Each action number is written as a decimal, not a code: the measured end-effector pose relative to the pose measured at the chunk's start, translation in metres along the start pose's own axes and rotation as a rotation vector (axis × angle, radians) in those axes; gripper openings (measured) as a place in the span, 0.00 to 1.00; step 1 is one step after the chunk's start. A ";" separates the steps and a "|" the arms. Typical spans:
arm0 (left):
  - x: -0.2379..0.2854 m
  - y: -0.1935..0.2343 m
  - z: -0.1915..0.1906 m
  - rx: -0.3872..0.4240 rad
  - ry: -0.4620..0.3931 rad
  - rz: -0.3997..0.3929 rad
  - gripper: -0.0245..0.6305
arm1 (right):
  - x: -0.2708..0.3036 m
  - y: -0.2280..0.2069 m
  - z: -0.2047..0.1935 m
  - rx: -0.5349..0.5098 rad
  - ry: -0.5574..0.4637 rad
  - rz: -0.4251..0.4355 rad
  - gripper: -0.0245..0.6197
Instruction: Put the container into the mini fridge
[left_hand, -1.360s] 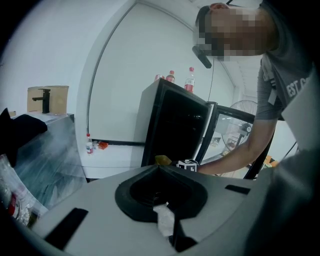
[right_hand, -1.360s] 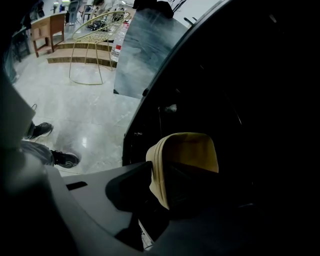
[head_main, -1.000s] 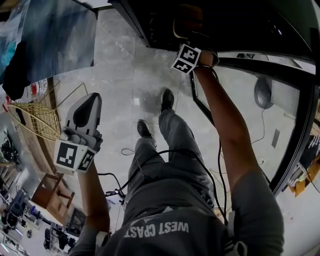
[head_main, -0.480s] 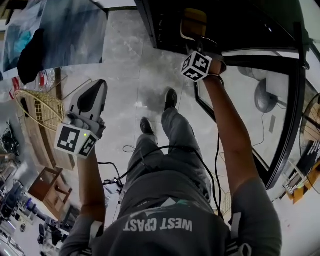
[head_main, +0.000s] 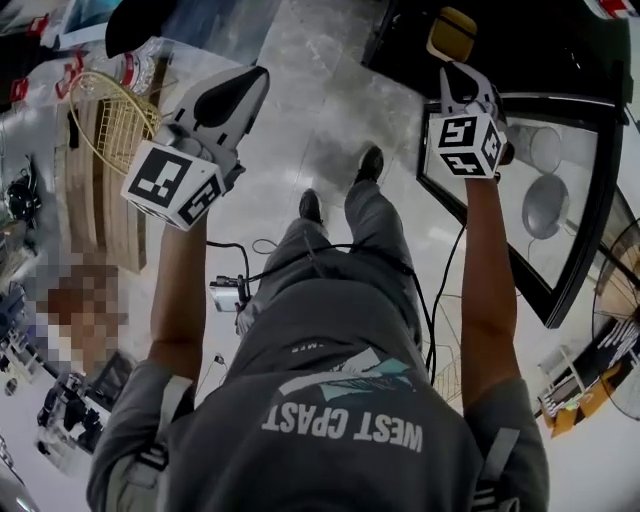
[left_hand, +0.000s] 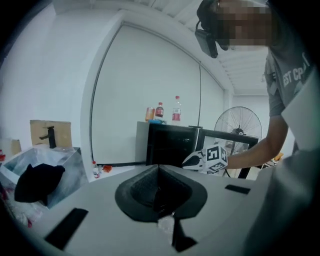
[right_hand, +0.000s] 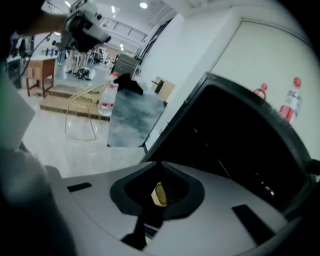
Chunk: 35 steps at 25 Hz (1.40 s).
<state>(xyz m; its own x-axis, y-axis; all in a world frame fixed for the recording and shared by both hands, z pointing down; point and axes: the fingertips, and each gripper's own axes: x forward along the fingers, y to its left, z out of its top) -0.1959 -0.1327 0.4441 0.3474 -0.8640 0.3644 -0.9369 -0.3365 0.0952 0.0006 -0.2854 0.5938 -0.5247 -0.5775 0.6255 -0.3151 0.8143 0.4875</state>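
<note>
Standing on the pale stone floor (head_main: 300, 130), a person (head_main: 345, 400) in a grey shirt reaches both arms forward, a black cable (head_main: 330, 275) trailing past the legs; the left hand-held gripper (head_main: 258, 76) is raised at the near left, its jaws pressed together with nothing between them (its own view shows the dark pads meeting along one seam); the right hand-held gripper (head_main: 456, 72) is up at the right, before the open mini fridge (head_main: 540, 50); its jaws have just been closing and their tips meet; a small yellow patch shows in the hollow behind the tips, and what it is I cannot tell; the left gripper view shows nothing carried at those tips; just past them in the head view the yellow container (head_main: 452, 32) sits in the fridge's dark interior; the glass door (head_main: 598, 180) stands swung open to the right; at the left a gold wire rack (head_main: 110, 125) stands on the floor; farther off, two bottles (left_hand: 176, 109) stand on top of the fridge, and a fan (left_hand: 237, 125) stands to its right.
</note>
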 end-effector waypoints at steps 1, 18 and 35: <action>-0.008 -0.001 0.004 0.008 -0.007 0.006 0.06 | -0.014 0.000 0.012 0.024 -0.023 0.003 0.11; -0.154 -0.041 0.076 0.061 -0.123 0.039 0.06 | -0.253 0.037 0.203 0.211 -0.371 0.126 0.08; -0.220 -0.108 0.123 0.138 -0.262 -0.092 0.06 | -0.401 0.039 0.252 0.386 -0.536 0.165 0.08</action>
<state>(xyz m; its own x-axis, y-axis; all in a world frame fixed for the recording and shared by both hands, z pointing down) -0.1660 0.0482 0.2398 0.4456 -0.8888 0.1073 -0.8930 -0.4497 -0.0162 -0.0006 -0.0072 0.2078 -0.8781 -0.4164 0.2356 -0.4051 0.9091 0.0971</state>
